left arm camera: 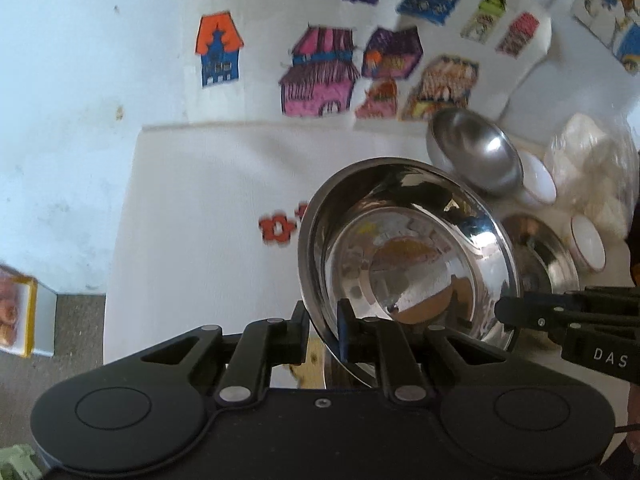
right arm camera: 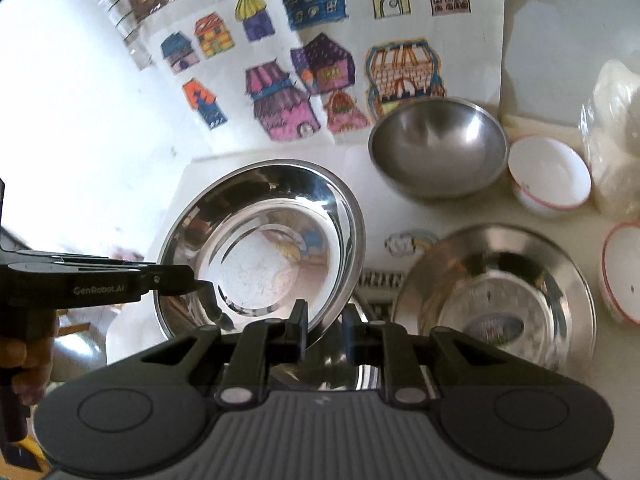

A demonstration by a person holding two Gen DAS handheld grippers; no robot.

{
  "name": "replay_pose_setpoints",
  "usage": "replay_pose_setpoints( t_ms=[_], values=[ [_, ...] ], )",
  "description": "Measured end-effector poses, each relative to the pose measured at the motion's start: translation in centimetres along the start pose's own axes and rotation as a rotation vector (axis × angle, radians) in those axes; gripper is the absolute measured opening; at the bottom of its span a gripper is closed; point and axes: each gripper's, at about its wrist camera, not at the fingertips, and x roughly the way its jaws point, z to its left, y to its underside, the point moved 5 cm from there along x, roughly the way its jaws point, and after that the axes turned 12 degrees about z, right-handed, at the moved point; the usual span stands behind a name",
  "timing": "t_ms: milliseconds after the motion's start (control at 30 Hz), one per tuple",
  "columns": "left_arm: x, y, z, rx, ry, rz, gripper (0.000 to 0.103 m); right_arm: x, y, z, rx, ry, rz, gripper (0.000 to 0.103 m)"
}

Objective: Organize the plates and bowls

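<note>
Left gripper [left arm camera: 323, 334]: I see its jaws pinching the near rim of the shiny steel plate [left arm camera: 408, 256], one finger outside, one inside the dish.
Right gripper [right arm camera: 324, 330]: my other jaws are clamped on the same plate's rim [right arm camera: 260, 256], on the opposite edge; the rim runs right between the fingers.
Plate attitude: tilted, carried between both grippers, clear of the white table [left arm camera: 200, 208].
Ahead of the right jaws: a matte steel bowl [right arm camera: 438, 152], upright, just beyond the held plate.
Right of the right jaws: a second steel plate [right arm camera: 496, 300] lying flat on the table, near but apart from the held one.
Further right: two white bowls with red rims, one [right arm camera: 550, 176] beside the matte bowl, one [right arm camera: 624, 276] at the frame edge.
Far right: a clear bag of white items [right arm camera: 616, 128], just behind the white bowls.
Beyond everything: paper sheets with coloured house drawings [left arm camera: 316, 68].
Person: a hand [right arm camera: 24, 364] grips the left tool's handle.
</note>
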Motion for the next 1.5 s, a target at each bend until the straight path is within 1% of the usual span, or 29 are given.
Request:
replay_pose_setpoints(
  t_ms=[267, 367, 467, 833, 1133, 1333, 1500],
  values=[
    [0.4, 3.5, -1.0, 0.013, -0.044, 0.057, 0.018, -0.5, 2.2, 0.3, -0.039, 0.023, 0.075, 0.021],
    [0.6, 4.1, -1.4, 0.023, -0.066, 0.072, 0.02, -0.6, 2.6, 0.6, -0.053, 0.031, 0.092, 0.021],
    [1.0, 4.6, -1.8, 0.026, -0.072, 0.085, 0.021, -0.7, 2.6, 0.7, -0.063, 0.05, 0.11, 0.022],
    [1.8, 4.6, -2.4, 0.037, -0.104, 0.117, 0.021, 0.0, 3.0, 0.9, -0.075, 0.075, 0.155, 0.024],
    [2.4, 4.5, -2.5, 0.037, -0.114, 0.142, 0.024, 0.2, 2.9, 1.3, -0.101, 0.106, 0.162, 0.026],
    [2.6, 4.4, -2.2, 0.012, -0.127, 0.148, 0.022, 0.3, 3.0, 1.3, -0.109, 0.112, 0.164, 0.027],
    [2.1, 4.3, -2.0, -0.016, -0.138, 0.134, 0.023, 0.3, 3.4, 0.9, -0.098, 0.108, 0.166, 0.032]
  ],
)
